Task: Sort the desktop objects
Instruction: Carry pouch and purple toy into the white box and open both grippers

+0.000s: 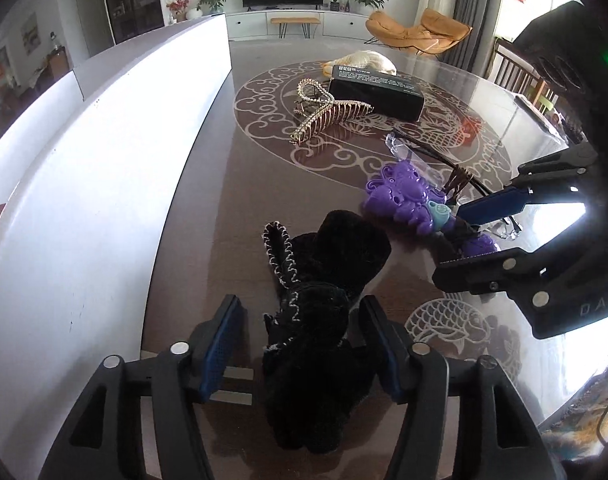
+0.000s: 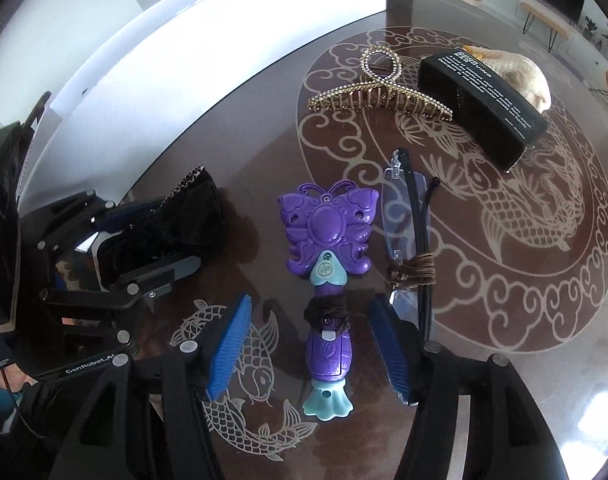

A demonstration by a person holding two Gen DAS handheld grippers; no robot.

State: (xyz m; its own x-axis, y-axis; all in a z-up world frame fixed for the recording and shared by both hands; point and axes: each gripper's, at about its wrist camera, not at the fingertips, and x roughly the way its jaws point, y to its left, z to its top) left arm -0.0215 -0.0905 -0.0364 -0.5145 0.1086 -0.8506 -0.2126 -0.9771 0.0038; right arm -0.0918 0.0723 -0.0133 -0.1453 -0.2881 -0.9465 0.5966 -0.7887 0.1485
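Black velvet fills the gap of our left hand-held gripper (image 1: 299, 344): the black fabric bow (image 1: 324, 300) lies on the glossy brown counter (image 1: 231, 200) with its lower part between the two blue pads, which stand apart on either side of it and do not look pressed into the cloth. We judge the step in hand to be the approach to a pick, both sides at once. Our right hand-held gripper (image 2: 310, 344) is spread as well, straddling the handle of the purple butterfly toy (image 2: 326, 236), whose wings point away from us and whose pale teal foot sits nearest the camera; a dark hair tie is wound round the handle between the pads. Just beside the toy on the right lie folded glasses (image 2: 412, 216) bound with brown cord, so the right close wants to stay centred on the handle. Further off rest a gold hair claw (image 2: 380, 92) and a black box (image 2: 484, 104). Next, we think, both should close, then lift.
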